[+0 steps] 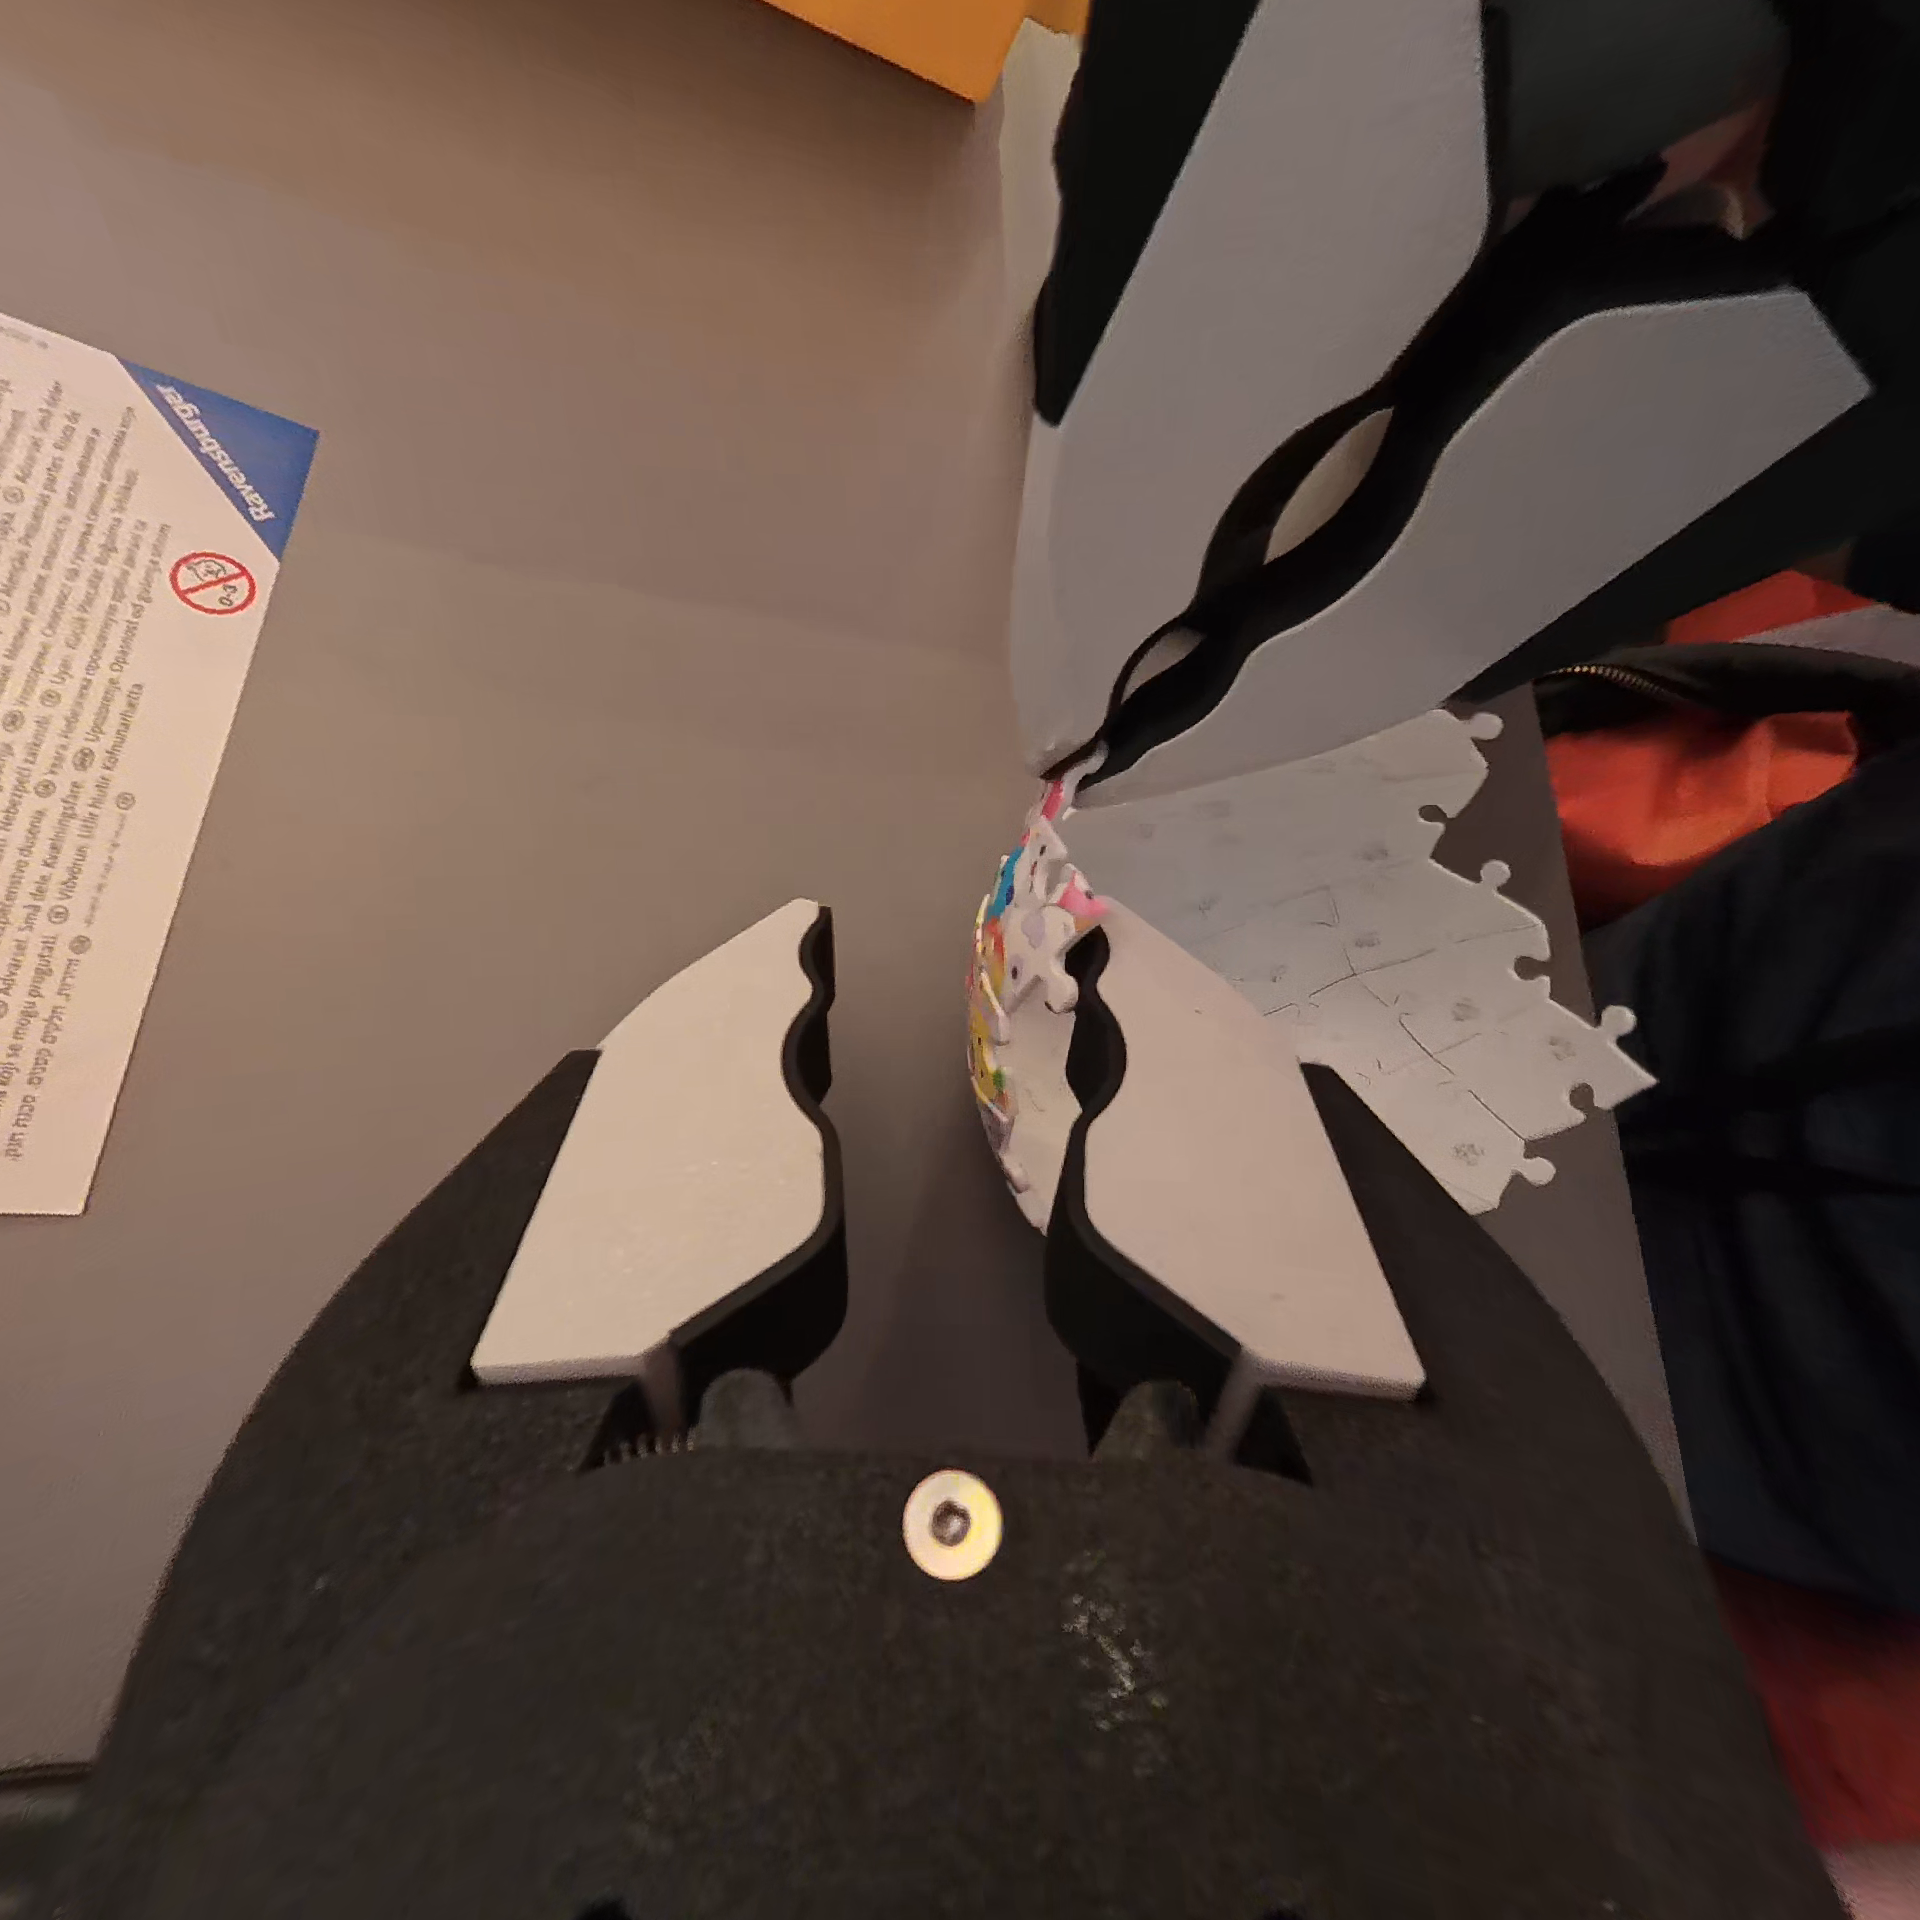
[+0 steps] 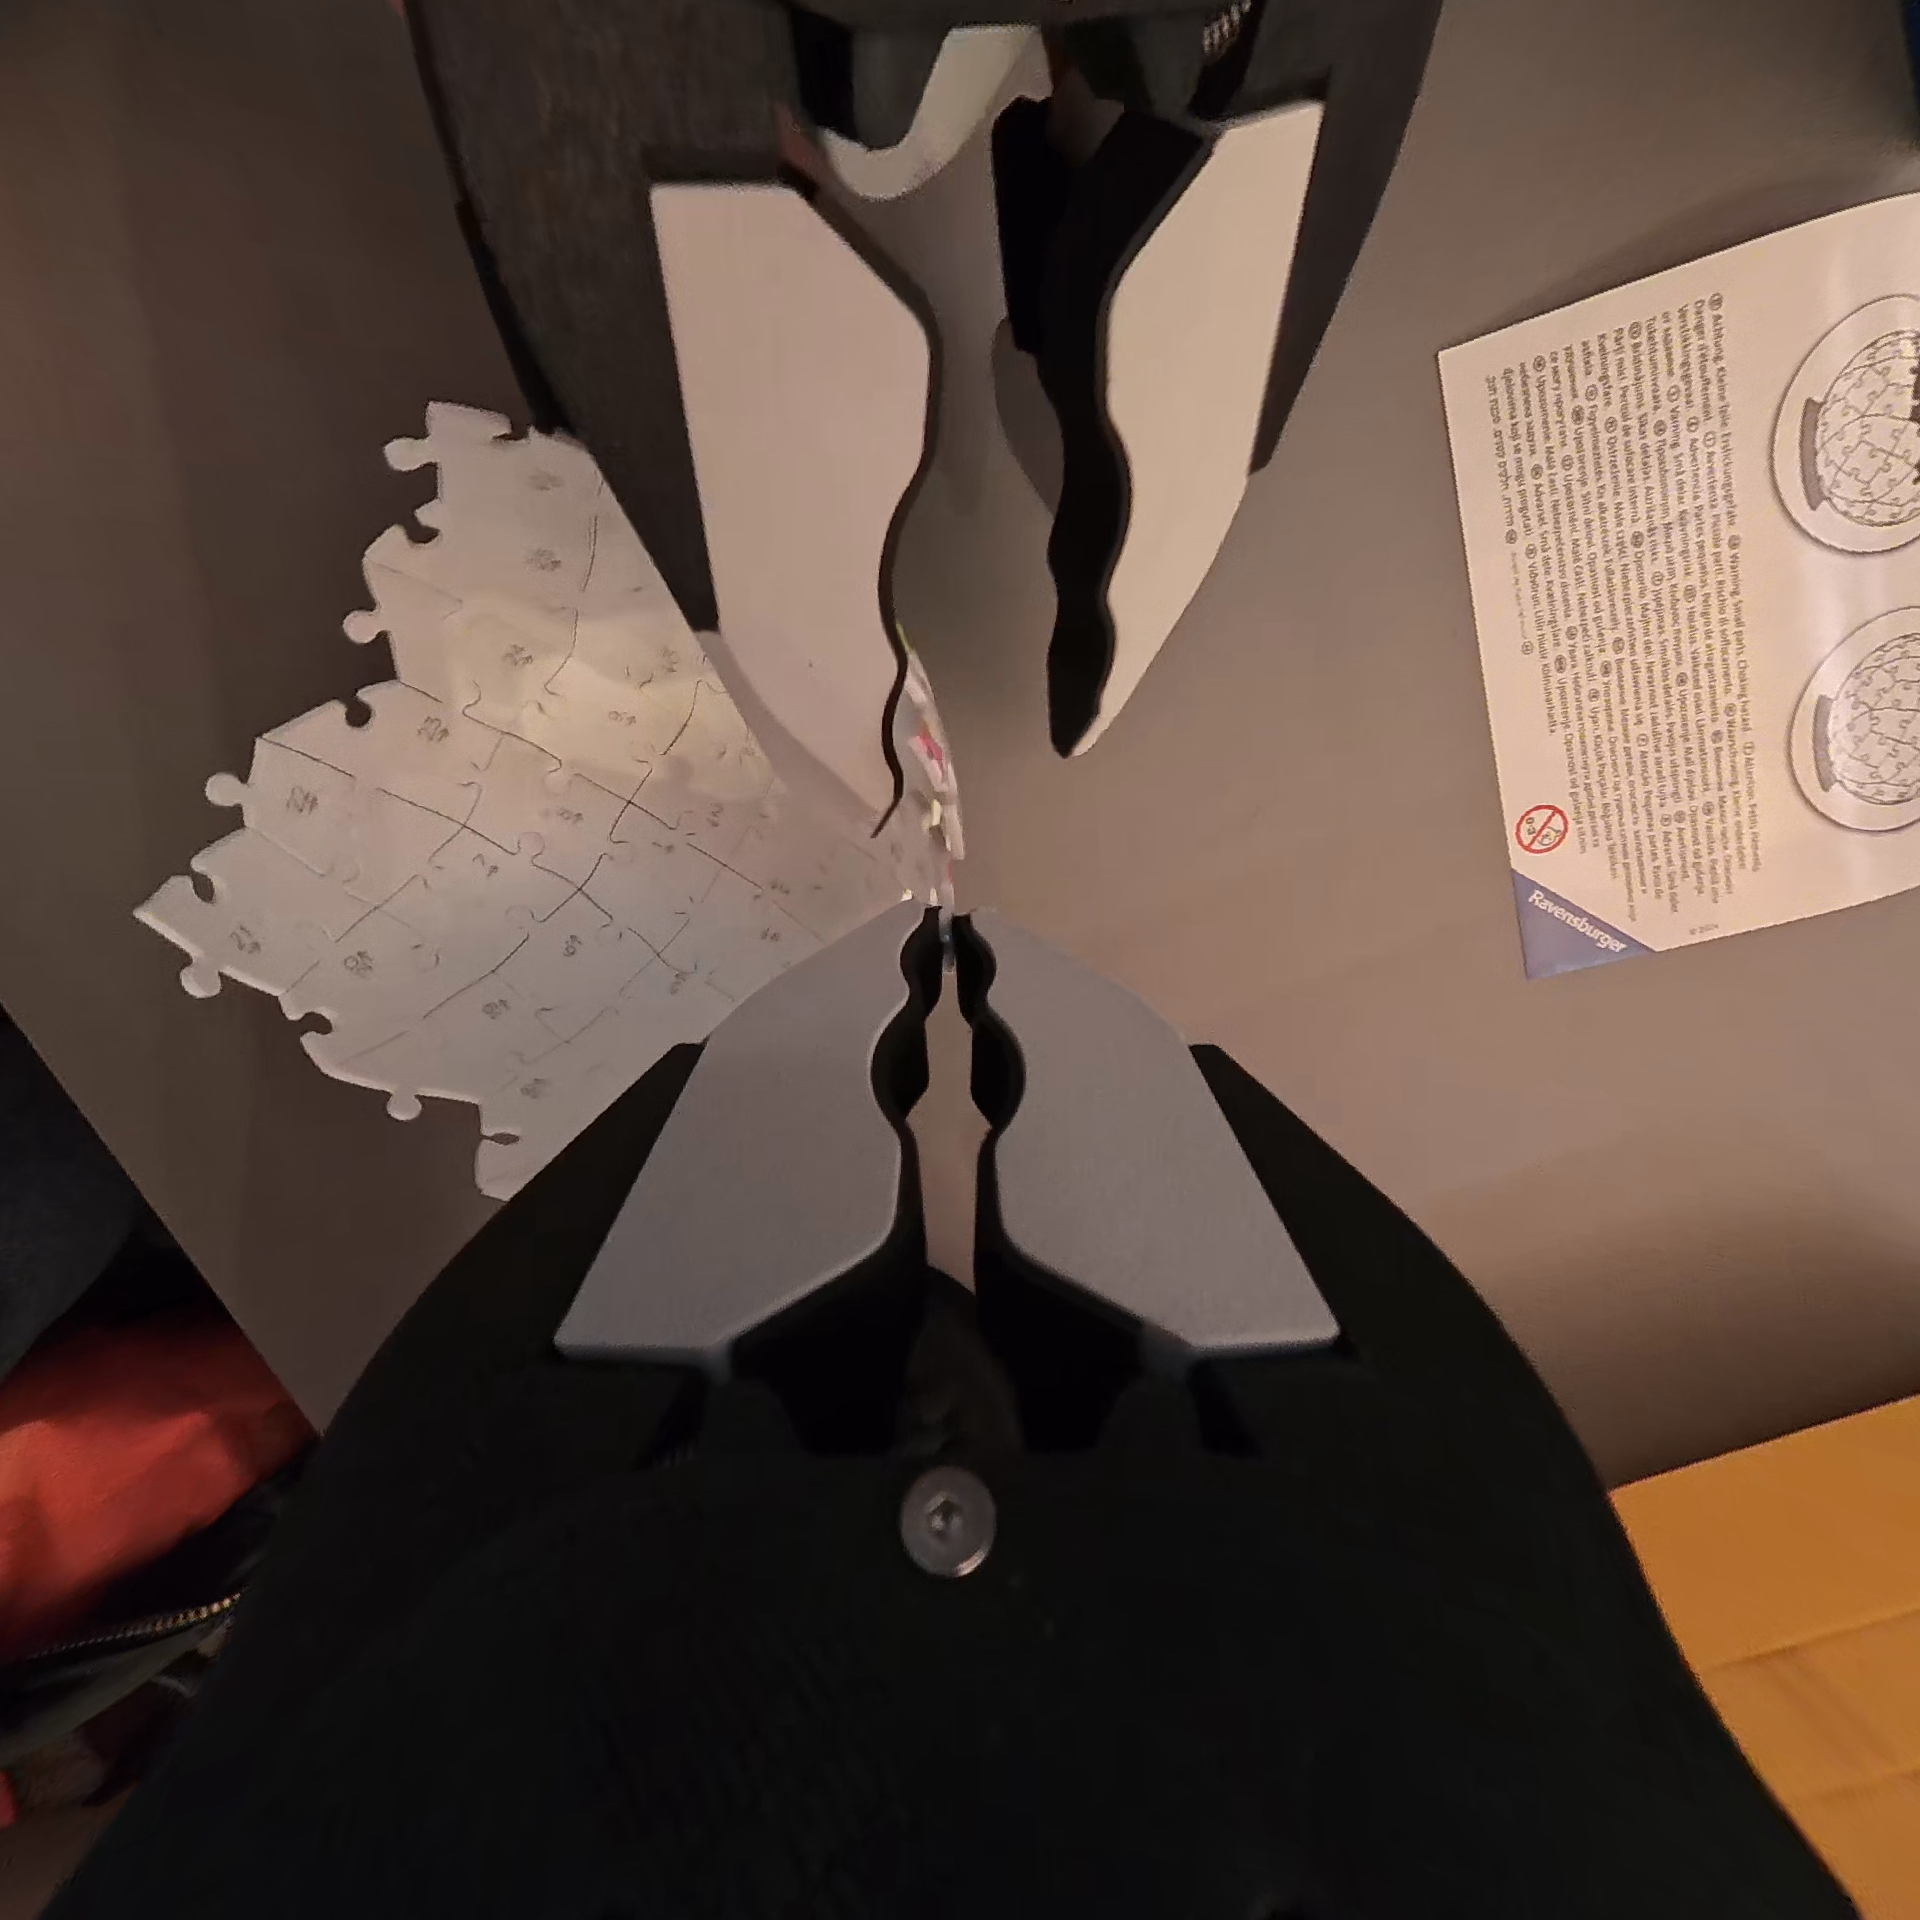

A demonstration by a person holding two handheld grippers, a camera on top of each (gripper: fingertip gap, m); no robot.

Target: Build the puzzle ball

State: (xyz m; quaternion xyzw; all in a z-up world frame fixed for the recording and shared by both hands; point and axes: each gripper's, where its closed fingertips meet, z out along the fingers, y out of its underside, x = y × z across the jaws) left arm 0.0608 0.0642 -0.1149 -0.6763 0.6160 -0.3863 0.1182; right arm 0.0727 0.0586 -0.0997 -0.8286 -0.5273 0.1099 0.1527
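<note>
A curved section of the puzzle ball (image 1: 1351,935) is held on edge over the grey table (image 1: 571,416). Its white numbered inside faces the right in the left wrist view, and its colourful outside shows only as a thin rim (image 1: 1003,977). In the right wrist view the white inside (image 2: 499,831) spreads to the left. My right gripper (image 2: 945,920) is shut on the section's rim; it reaches in from the top right of the left wrist view (image 1: 1075,779). My left gripper (image 1: 961,925) is open, with the rim between its jaws close to the right finger (image 1: 1195,1122). It comes down from the top of the right wrist view (image 2: 977,790).
A white instruction leaflet (image 1: 104,727) lies on the table; it also shows in the right wrist view (image 2: 1683,623). A yellow box (image 2: 1787,1662) sits at the table's corner. Past the table edge are orange cloth (image 1: 1683,779) and a dark bag (image 2: 125,1683). Left and right tips are no more than a few centimetres apart.
</note>
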